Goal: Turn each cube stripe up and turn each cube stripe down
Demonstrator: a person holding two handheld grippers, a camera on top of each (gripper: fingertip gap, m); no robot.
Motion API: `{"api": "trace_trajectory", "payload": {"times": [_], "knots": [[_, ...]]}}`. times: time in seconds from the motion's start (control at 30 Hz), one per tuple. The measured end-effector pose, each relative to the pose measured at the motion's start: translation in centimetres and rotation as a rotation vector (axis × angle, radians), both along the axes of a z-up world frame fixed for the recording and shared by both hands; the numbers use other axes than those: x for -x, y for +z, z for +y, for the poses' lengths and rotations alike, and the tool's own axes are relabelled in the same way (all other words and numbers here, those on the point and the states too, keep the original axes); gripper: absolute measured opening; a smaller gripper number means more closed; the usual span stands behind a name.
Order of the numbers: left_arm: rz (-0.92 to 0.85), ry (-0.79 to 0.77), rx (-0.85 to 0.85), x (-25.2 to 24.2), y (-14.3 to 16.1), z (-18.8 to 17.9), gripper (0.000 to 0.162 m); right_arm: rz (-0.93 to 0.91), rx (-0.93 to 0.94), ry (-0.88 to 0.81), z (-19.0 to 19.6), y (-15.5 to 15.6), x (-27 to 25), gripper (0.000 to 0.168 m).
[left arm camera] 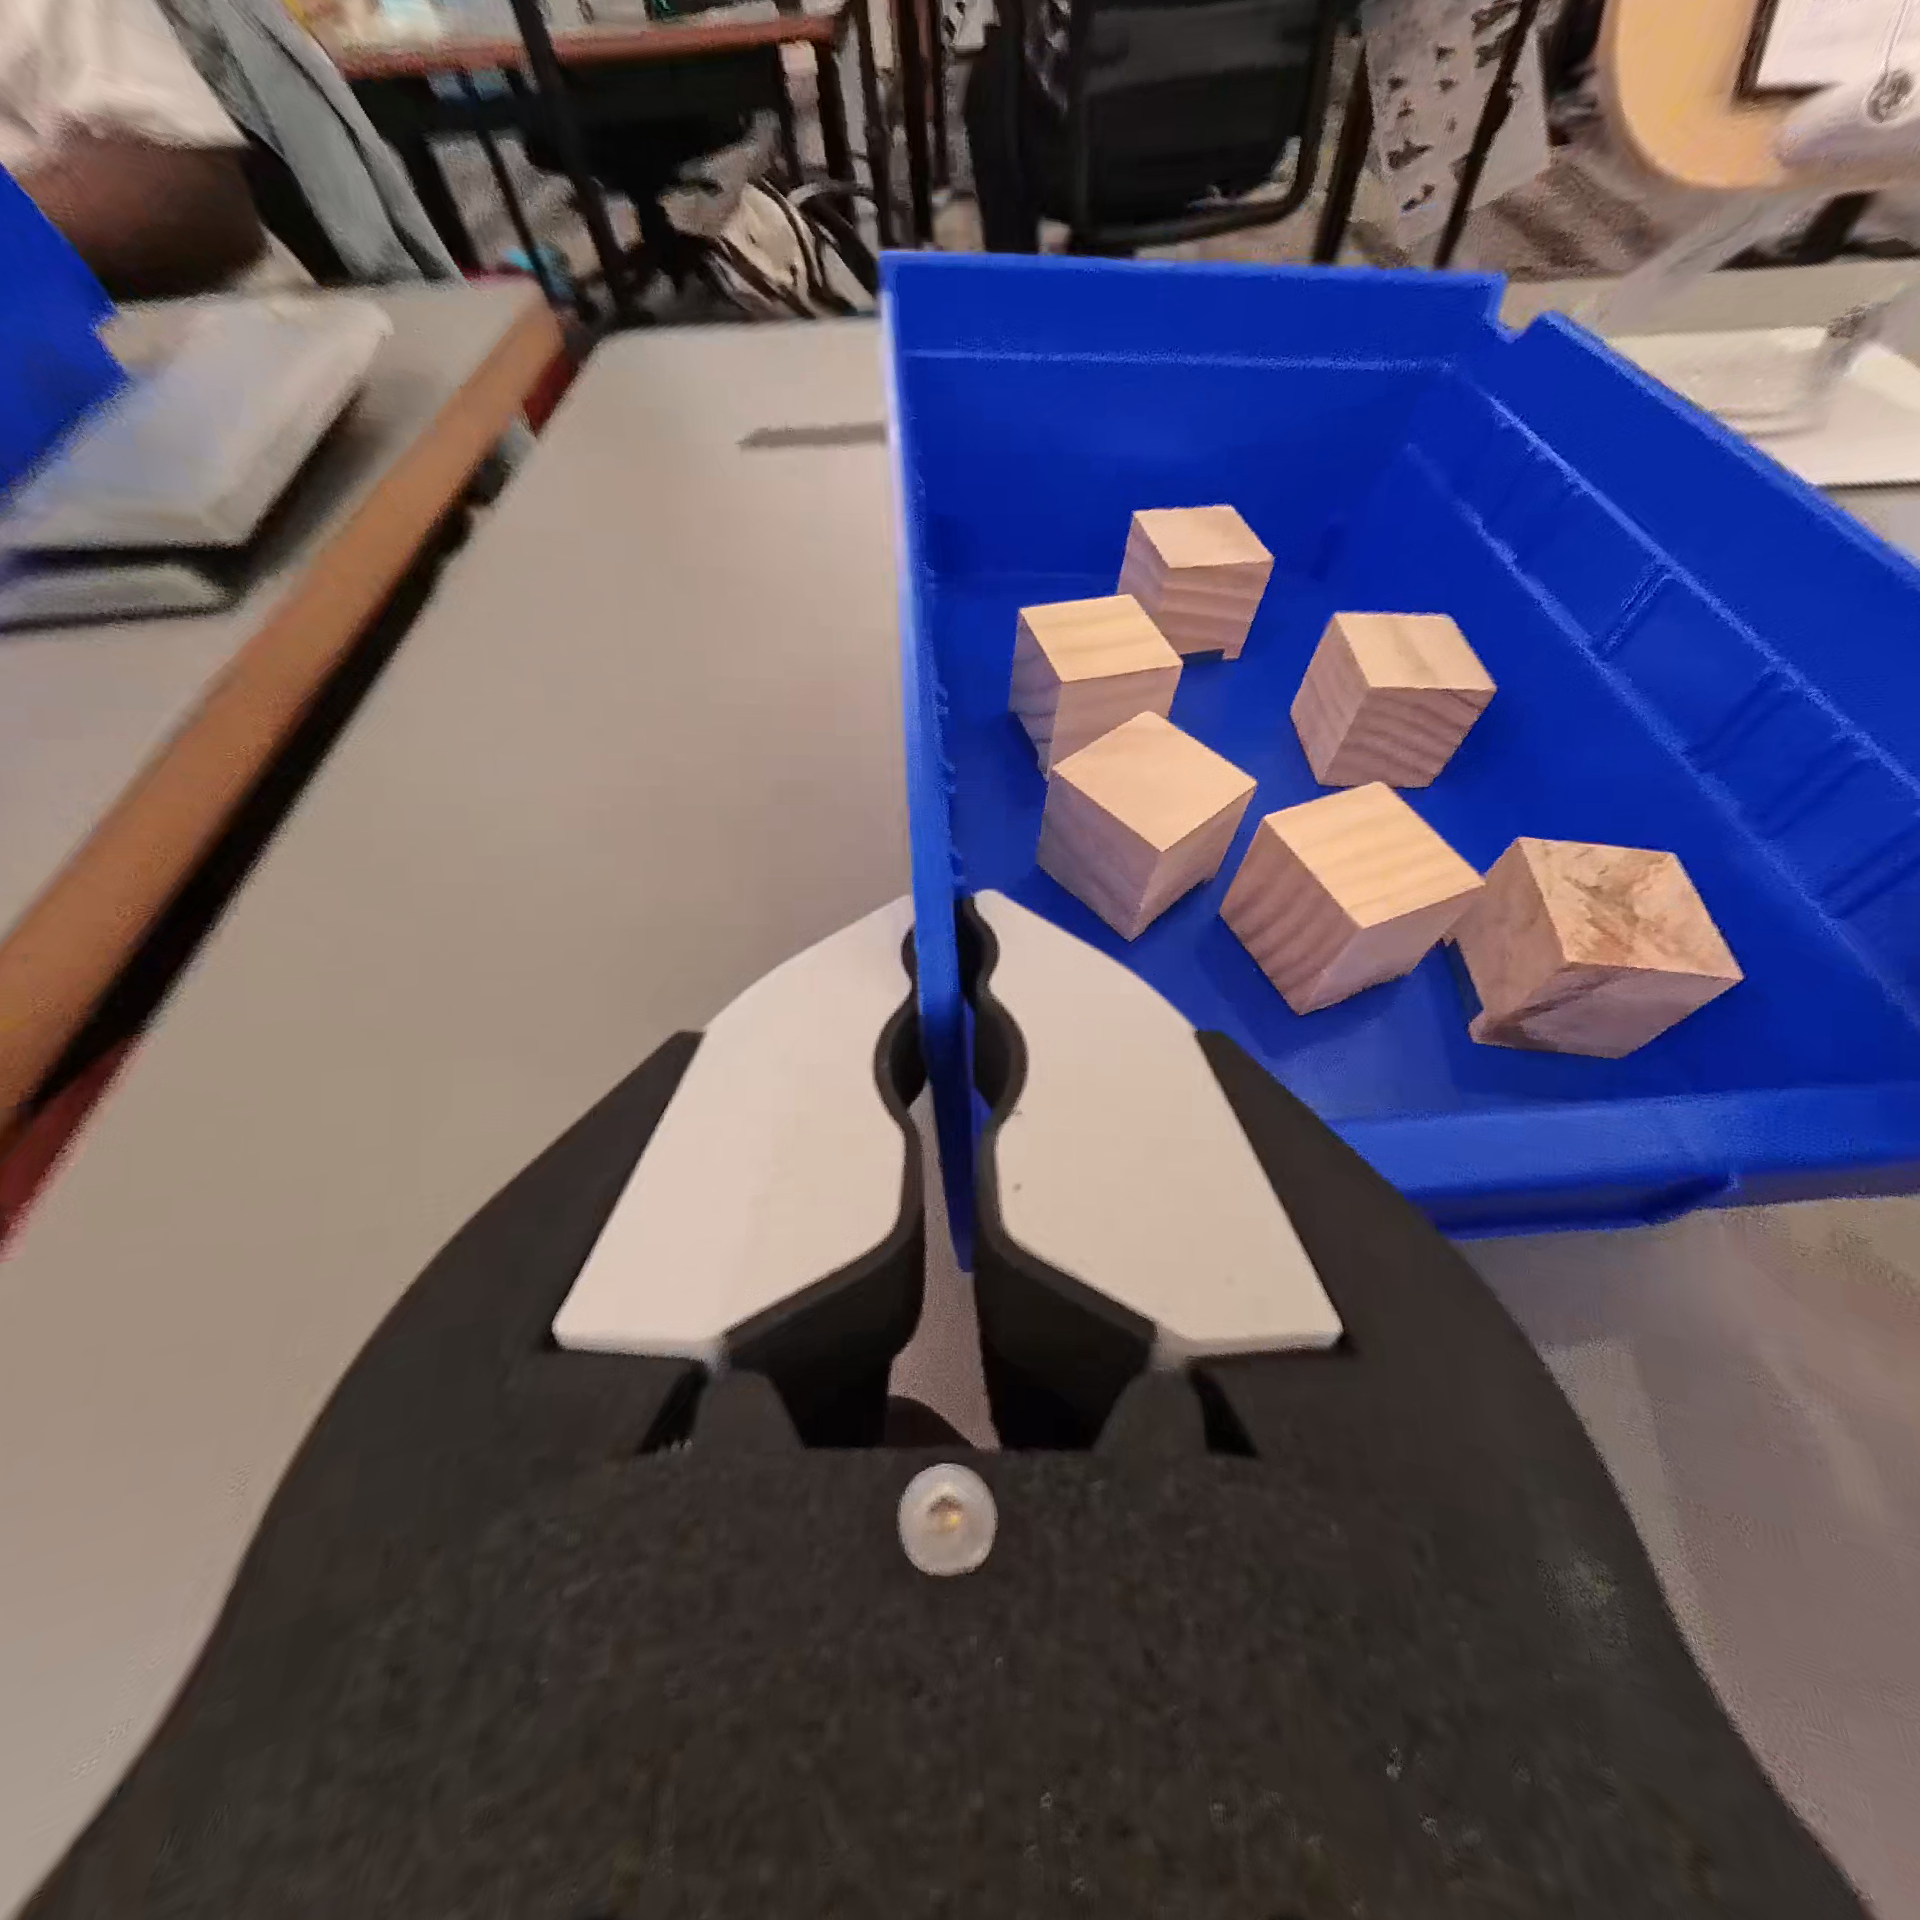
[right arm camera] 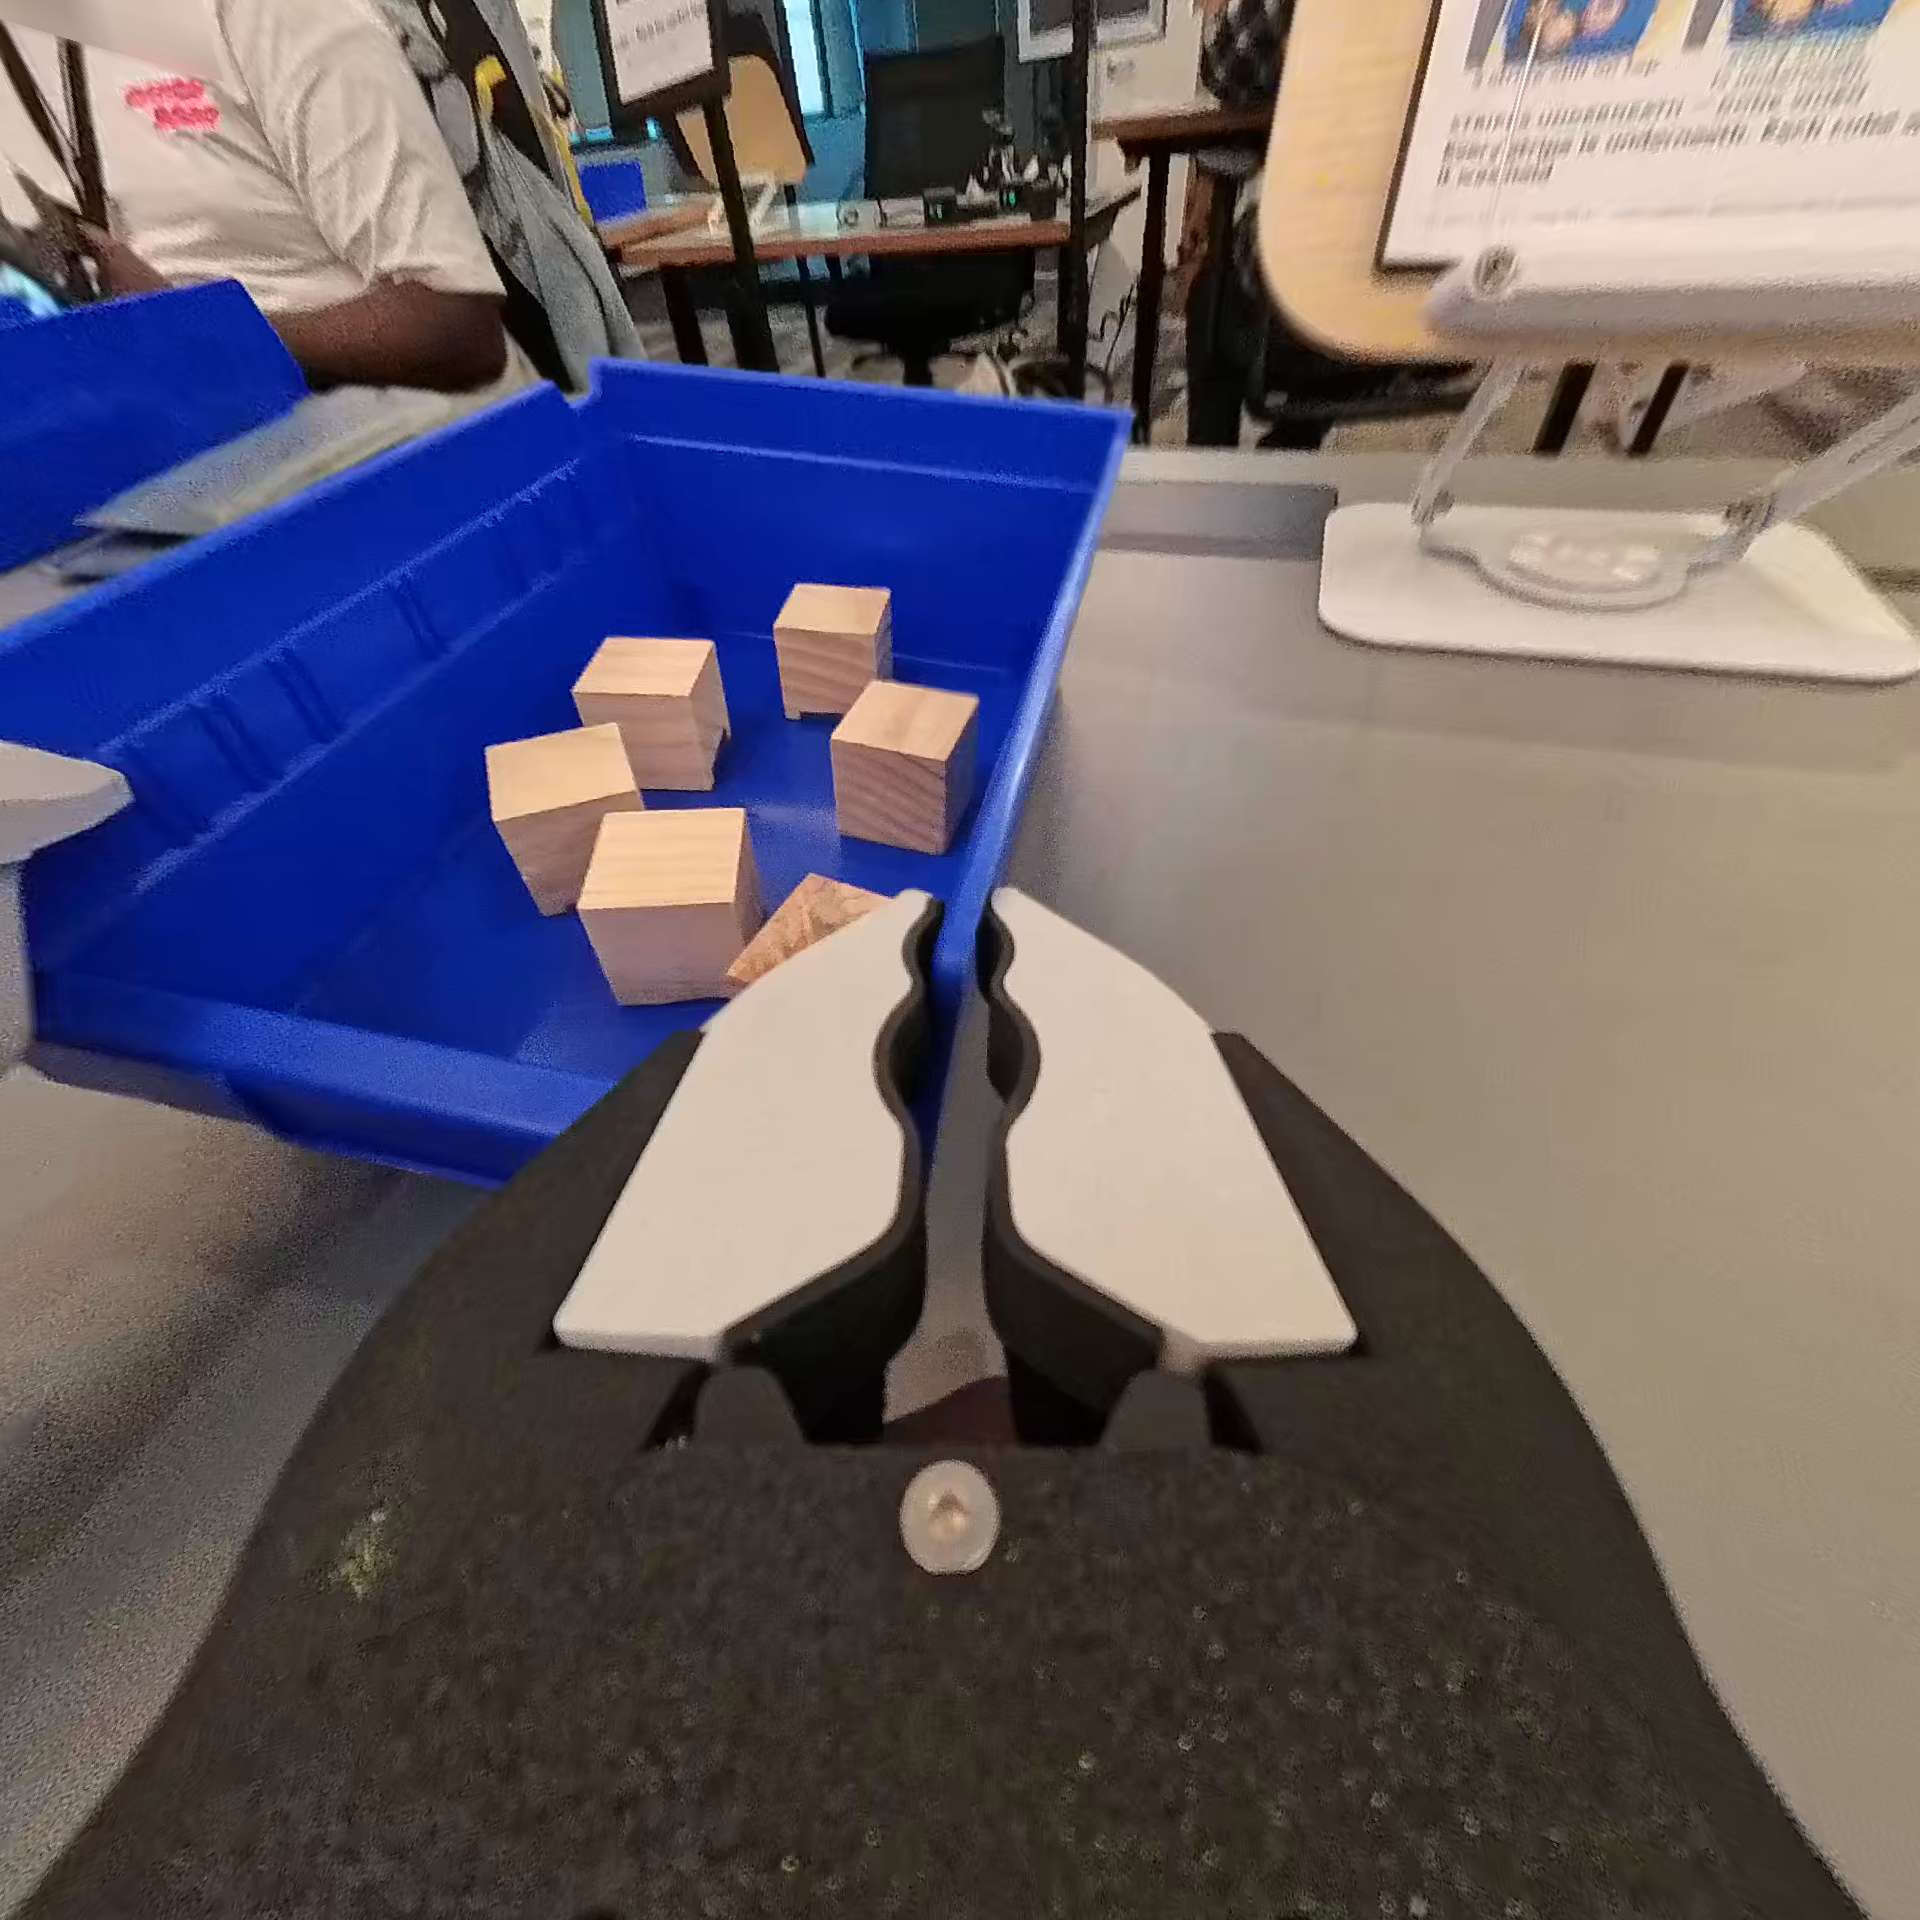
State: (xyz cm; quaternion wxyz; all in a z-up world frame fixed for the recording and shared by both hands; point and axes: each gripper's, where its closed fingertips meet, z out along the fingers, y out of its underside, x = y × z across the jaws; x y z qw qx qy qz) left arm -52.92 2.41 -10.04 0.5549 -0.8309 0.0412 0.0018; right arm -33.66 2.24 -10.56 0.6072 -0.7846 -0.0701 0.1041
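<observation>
A blue plastic bin (left arm camera: 1662, 665) holds several plain wooden cubes (left arm camera: 1143, 821); no stripe shows on any visible face. My left gripper (left arm camera: 943, 914) is shut on the bin's left side wall near its front corner. My right gripper (right arm camera: 961, 914) is shut on the bin's (right arm camera: 312, 665) right side wall near its front corner. The cubes (right arm camera: 670, 914) lie loose on the bin floor, some touching. One darker, rougher cube (left arm camera: 1590, 945) lies nearest the front and is partly hidden behind my right gripper's finger (right arm camera: 810, 1091). The left gripper's tip shows at the right wrist view's left edge (right arm camera: 52, 800).
The bin sits over a grey table (left arm camera: 520, 935). A white stand with a clear arm (right arm camera: 1600, 592) is at the back right. Another blue bin (right arm camera: 135, 395) and a seated person (right arm camera: 260, 177) are at the back left. A wooden table edge (left arm camera: 260, 707) runs on the left.
</observation>
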Motion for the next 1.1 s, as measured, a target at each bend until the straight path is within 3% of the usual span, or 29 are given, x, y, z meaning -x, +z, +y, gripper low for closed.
{"api": "trace_trajectory", "payload": {"times": [0.13, 0.23, 0.3, 0.43, 0.63, 0.77, 0.93, 1.1], "knots": [[-0.216, -0.036, -0.030, 0.4, -1.6, 0.3, 0.003, 0.046, -0.009, 0.041, -0.6, -0.1, 0.6, 0.008], [-0.239, -0.022, -0.007, 0.9, -1.5, 0.4, 0.003, 0.051, 0.001, 0.118, -1.3, -0.1, 1.3, 0.013], [-0.264, 0.004, -0.015, 1.5, -0.8, -0.1, 0.017, 0.029, 0.017, 0.228, -2.1, 0.0, 1.6, 0.017], [-0.196, 0.030, -0.092, 1.3, 2.9, -2.4, 0.029, 0.000, 0.019, 0.435, -4.7, 1.1, -0.8, 0.036], [-0.174, -0.152, -0.189, -9.6, 7.3, -6.0, 0.035, -0.042, -0.066, 0.482, -7.0, 2.8, -11.5, 0.037], [-0.187, -0.266, -0.213, -18.9, 8.0, -8.1, 0.035, 0.036, -0.071, 0.454, -9.0, 4.2, -18.4, 0.039], [-0.129, -0.334, -0.214, -26.8, 6.3, -9.6, 0.035, -0.061, -0.182, 0.216, -10.1, 3.8, -28.6, 0.031], [-0.125, -0.351, -0.181, -29.0, 2.5, -8.8, 0.033, -0.039, -0.249, 0.137, -12.1, 4.1, -33.9, 0.030]]}}
